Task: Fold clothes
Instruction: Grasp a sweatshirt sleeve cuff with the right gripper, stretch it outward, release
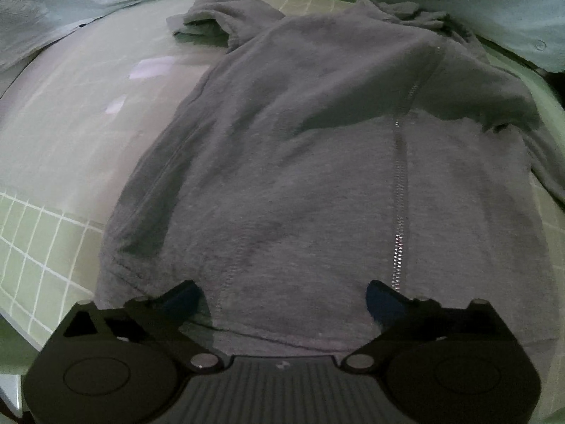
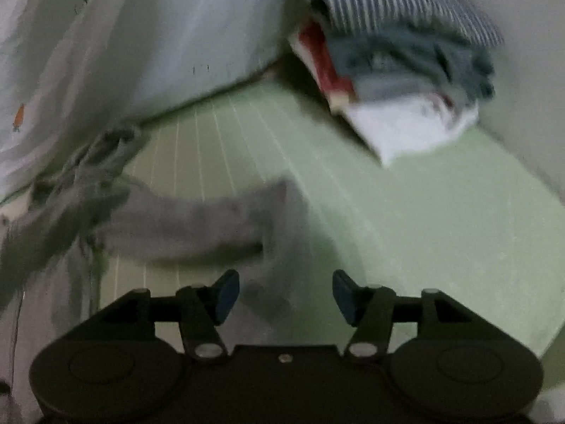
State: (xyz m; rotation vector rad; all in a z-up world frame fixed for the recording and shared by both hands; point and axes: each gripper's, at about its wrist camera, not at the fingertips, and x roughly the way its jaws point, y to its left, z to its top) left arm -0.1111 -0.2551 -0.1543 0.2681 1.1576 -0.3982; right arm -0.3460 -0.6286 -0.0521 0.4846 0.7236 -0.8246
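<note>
A grey zip-up fleece jacket lies spread on a green gridded mat, its zipper running up the right of the middle and one sleeve bunched at the far end. My left gripper hovers over the jacket's near hem with its jaws wide open and no cloth pinched between the blue pads. In the blurred right wrist view, a grey sleeve lies across the mat at the left. My right gripper stands open just past the sleeve's end, its pads apart with nothing gripped.
A pile of folded clothes, striped on top with blue, red and white below, sits at the mat's far right corner. Pale sheet-like fabric borders the far edge. Bare green mat lies to the right of the sleeve.
</note>
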